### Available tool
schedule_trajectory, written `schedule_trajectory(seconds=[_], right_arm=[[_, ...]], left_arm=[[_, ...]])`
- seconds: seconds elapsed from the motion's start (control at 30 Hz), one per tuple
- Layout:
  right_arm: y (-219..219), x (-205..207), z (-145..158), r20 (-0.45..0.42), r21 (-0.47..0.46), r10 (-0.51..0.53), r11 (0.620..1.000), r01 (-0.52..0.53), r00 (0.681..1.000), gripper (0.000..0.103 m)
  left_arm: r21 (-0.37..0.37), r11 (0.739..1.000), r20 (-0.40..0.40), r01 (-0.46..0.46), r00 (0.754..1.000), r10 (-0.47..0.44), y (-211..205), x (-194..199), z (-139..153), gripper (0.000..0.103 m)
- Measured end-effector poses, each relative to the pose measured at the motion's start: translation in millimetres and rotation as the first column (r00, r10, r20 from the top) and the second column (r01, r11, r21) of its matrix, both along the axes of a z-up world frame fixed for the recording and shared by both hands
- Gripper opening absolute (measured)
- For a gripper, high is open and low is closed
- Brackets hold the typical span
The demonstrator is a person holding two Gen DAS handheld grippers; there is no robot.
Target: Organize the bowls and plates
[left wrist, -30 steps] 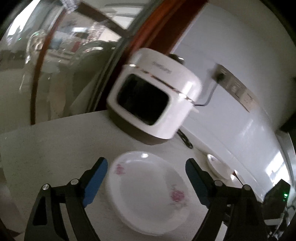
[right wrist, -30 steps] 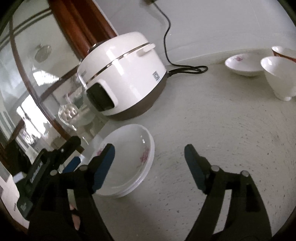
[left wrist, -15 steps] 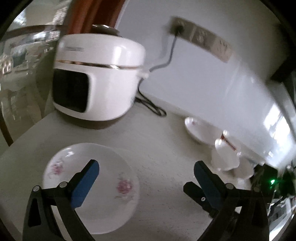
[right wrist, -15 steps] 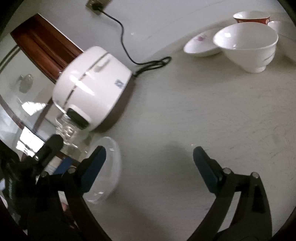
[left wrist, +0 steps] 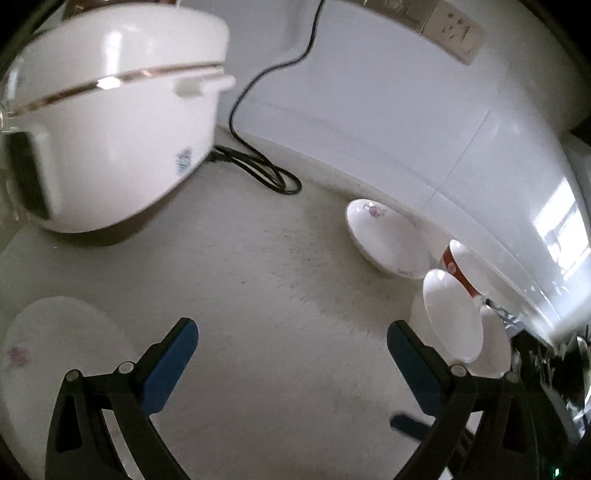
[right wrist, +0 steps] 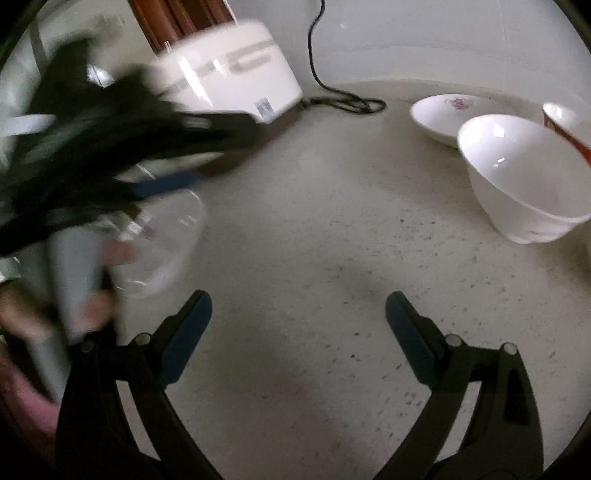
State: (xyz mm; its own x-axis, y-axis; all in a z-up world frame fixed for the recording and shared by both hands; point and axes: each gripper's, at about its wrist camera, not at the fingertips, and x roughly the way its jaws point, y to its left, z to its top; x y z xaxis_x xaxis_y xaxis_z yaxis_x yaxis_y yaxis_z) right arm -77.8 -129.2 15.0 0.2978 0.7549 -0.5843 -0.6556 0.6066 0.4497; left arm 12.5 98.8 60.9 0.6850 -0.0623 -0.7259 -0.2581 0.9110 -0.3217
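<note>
My left gripper (left wrist: pixel 291 347) is open and empty above the counter. A stack of white floral plates (left wrist: pixel 51 354) lies at its lower left. A shallow floral dish (left wrist: pixel 384 236) sits by the wall, with a red-rimmed bowl (left wrist: pixel 461 266) and a white bowl (left wrist: pixel 450 317) to its right. My right gripper (right wrist: pixel 297 321) is open and empty over bare counter. In the right wrist view the white bowl (right wrist: pixel 524 177) is at the upper right, the floral dish (right wrist: pixel 443 110) behind it, the red-rimmed bowl (right wrist: pixel 569 125) at the edge. The blurred plates (right wrist: pixel 162 243) lie left.
A white rice cooker (left wrist: pixel 110 122) stands at the back left, also in the right wrist view (right wrist: pixel 229 77). Its black cord (left wrist: pixel 258 170) coils on the counter up to a wall socket (left wrist: pixel 450 29). The left gripper body (right wrist: pixel 92 147) blurs across the right wrist view.
Both grippers have swung right, away from the plate stack and toward the bowls by the wall. The plates have slid to the left edge of both views. Both stay open.
</note>
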Motion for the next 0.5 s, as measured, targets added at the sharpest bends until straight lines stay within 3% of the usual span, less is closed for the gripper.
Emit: schedule_trajectory(seconds=[0.1, 0.17, 0.3, 0.37, 0.5], right_arm=[[4, -2, -5, 0.022, -0.122, 0.023, 0.992, -0.020, 0.999, 0.099], [6, -1, -8, 0.010, -0.153, 0.042, 0.987, -0.040, 0.999, 0.099], [-1, 5, -9, 0.042, -0.232, -0.023, 0.972, 0.032, 0.999, 0.100], [-7, 9, -10, 0.029, -0.219, -0.033, 0.975, 0.039, 0.999, 0.102], [-9, 10, -10, 0.032, -0.230, -0.041, 0.972, 0.047, 0.999, 0.102]], left_arm=[[-0.036, 0.999, -0.058, 0.036, 0.998, -0.038, -10, 33, -13, 0.103], [-0.063, 0.998, -0.094, 0.029, 0.995, -0.034, -14, 56, -23, 0.103], [-0.136, 0.990, -0.078, 0.022, 0.996, -0.033, -18, 90, -34, 0.103], [-0.164, 0.986, -0.069, 0.035, 0.997, -0.047, -16, 106, -38, 0.103], [-0.080, 0.997, -0.076, 0.009, 0.997, -0.015, -16, 137, -44, 0.103]])
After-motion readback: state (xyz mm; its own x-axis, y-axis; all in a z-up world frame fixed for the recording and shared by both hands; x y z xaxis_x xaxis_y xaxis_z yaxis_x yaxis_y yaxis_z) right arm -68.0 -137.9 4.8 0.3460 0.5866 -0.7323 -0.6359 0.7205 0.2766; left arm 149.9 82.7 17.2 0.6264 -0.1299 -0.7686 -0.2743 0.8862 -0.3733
